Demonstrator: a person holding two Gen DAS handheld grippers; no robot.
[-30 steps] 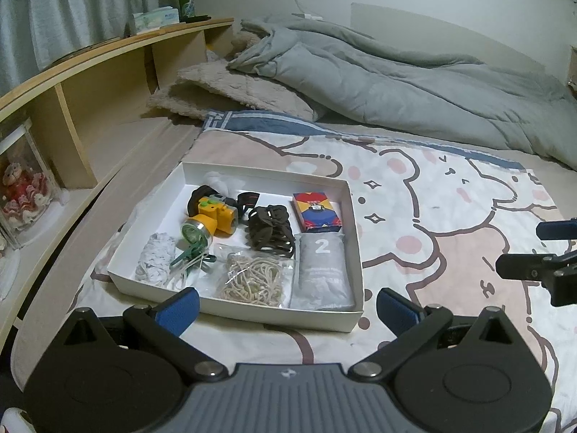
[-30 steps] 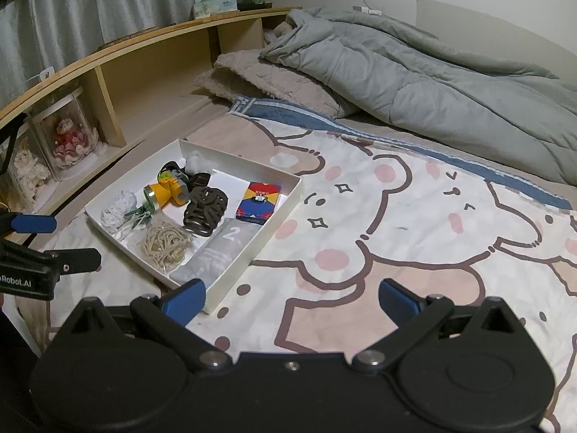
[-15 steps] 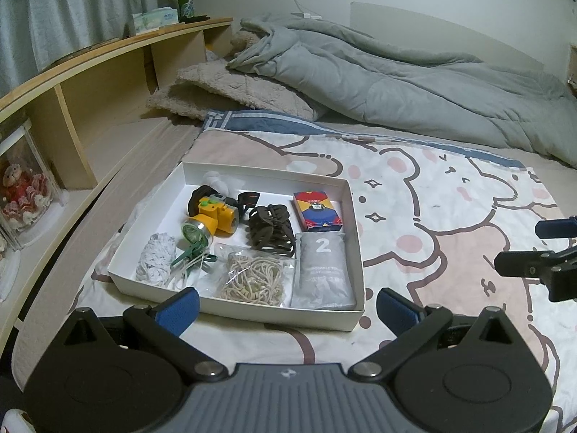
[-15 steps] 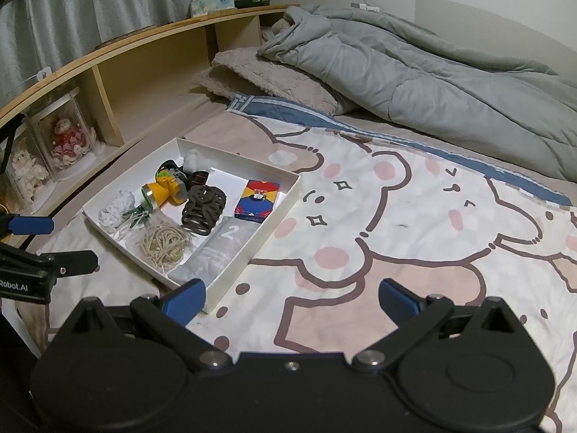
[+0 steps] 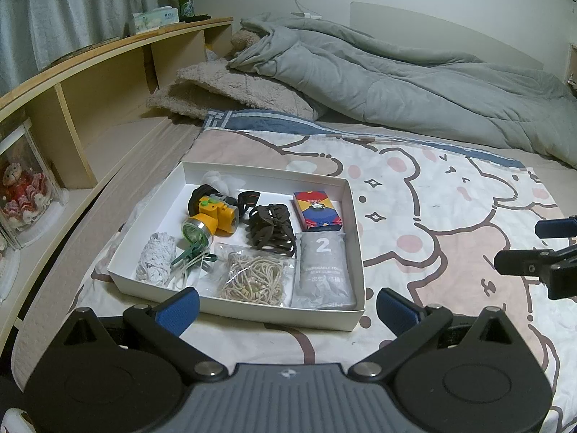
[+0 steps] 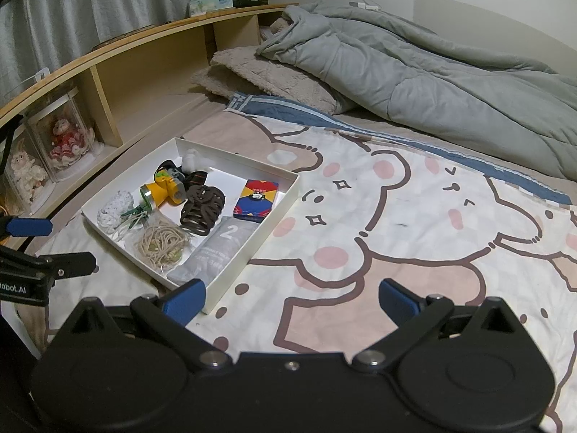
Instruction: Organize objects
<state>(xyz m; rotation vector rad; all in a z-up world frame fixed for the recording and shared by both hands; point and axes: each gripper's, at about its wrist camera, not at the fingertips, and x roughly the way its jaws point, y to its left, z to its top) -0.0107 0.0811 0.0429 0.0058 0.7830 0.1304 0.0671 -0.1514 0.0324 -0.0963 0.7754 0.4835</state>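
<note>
A shallow white box point(image 5: 355, 319) sits on a bear-print bedspread point(image 5: 432, 216). Inside, at 12 o'clock, lies a colourful card pack point(image 5: 316, 211); below it a grey pouch marked 2 point(image 5: 322, 274). A yellow headlamp point(image 5: 212, 218) sits at 10 o'clock, a dark brown hair claw point(image 5: 270, 231) at centre, and a bagged tan cord point(image 5: 252, 281) at 6. The left gripper point(image 5: 286, 305) hovers at the box's near edge, fingers spread and empty. The right gripper point(image 6: 292, 297) hangs at 3 o'clock of the box, likewise released.
</note>
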